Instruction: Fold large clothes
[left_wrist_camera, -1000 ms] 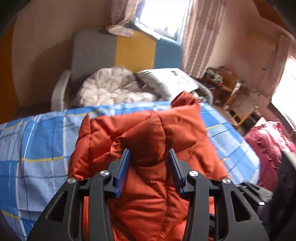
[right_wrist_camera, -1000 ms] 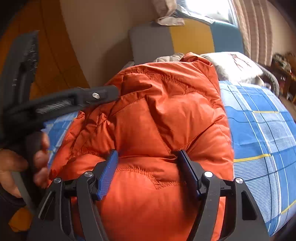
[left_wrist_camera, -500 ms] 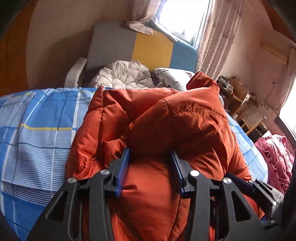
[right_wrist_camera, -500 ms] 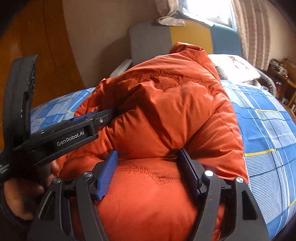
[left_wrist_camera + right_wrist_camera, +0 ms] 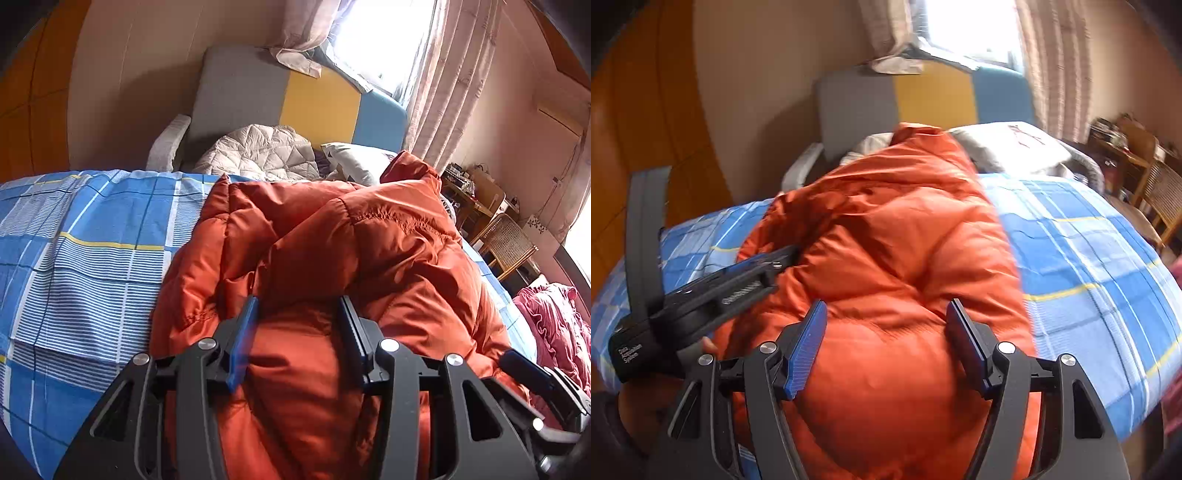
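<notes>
An orange puffer jacket (image 5: 332, 236) lies bunched on a blue plaid bed sheet (image 5: 85, 240); it also shows in the right wrist view (image 5: 894, 251). My left gripper (image 5: 299, 314) has its jaws closed on a thick fold at the jacket's near edge. My right gripper (image 5: 886, 317) has its jaws wide around another thick bulge of the near edge, with padding between the pads. In the right wrist view the left gripper (image 5: 775, 258) enters from the left, its tips pressed into the jacket. The jacket's far end rises in a hump.
A grey, yellow and blue headboard (image 5: 295, 99) stands at the far end, with a white quilted cover (image 5: 258, 151) and a pillow (image 5: 1008, 144) before it. A wooden chair (image 5: 506, 240) and a pink garment (image 5: 550, 325) are at the right.
Both grippers have moved forward and dropped lower with the jacket's near edge. The jacket has settled flatter onto the bed. The left gripper sits lower in the right wrist view.
</notes>
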`<state>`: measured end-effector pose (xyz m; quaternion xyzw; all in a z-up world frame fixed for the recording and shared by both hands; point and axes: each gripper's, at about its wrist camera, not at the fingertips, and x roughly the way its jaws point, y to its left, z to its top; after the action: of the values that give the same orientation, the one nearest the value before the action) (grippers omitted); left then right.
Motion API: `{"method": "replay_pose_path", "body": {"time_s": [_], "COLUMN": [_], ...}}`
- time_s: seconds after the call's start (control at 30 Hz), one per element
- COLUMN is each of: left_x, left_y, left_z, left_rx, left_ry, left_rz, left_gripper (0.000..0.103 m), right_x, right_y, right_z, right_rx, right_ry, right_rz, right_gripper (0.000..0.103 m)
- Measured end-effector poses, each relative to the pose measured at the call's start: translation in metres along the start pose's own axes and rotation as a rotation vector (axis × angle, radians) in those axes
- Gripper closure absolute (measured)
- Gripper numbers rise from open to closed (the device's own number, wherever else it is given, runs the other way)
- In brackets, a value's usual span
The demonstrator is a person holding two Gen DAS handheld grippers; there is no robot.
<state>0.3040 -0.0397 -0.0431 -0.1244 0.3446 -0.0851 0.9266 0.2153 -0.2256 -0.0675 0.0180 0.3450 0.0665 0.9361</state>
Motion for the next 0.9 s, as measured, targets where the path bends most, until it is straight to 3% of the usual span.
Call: {"method": "replay_pose_path", "body": {"time_s": [0.57, 0.63, 0.67, 0.73, 0.9], "left_x": [0.000, -0.005, -0.008, -0.015, -0.039], "left_y": [0.008, 0.009, 0.011, 0.014, 0.015], "left_z": [-0.013, -0.011, -0.009, -0.010, -0.012], "left_rx": [-0.006, -0.019, -0.031, -0.047, -0.040], "left_ry": [-0.023, -0.010, -0.008, -0.009, -0.038], "left_rz": [0.019, 0.022, 0.031, 0.030, 0.067], "left_gripper": [0.053, 0.048, 0.039, 0.037, 0.027], "right_x": [0.030, 0.024, 0.019, 0.010, -0.010], "right_y": [-0.001, -0.002, -0.003, -0.005, -0.005], "right_z": [-0.013, -0.007, -0.004, -0.002, 0.000], "right_rx": [-0.011, 0.012, 0.033, 0.067, 0.087], "right_ry": [0.067, 0.071, 0.069, 0.057, 0.032], "right_rz": [-0.076, -0.086, -0.090, -0.099, -0.125], "right_gripper": [0.035, 0.035, 0.035, 0.028, 0.023]}}
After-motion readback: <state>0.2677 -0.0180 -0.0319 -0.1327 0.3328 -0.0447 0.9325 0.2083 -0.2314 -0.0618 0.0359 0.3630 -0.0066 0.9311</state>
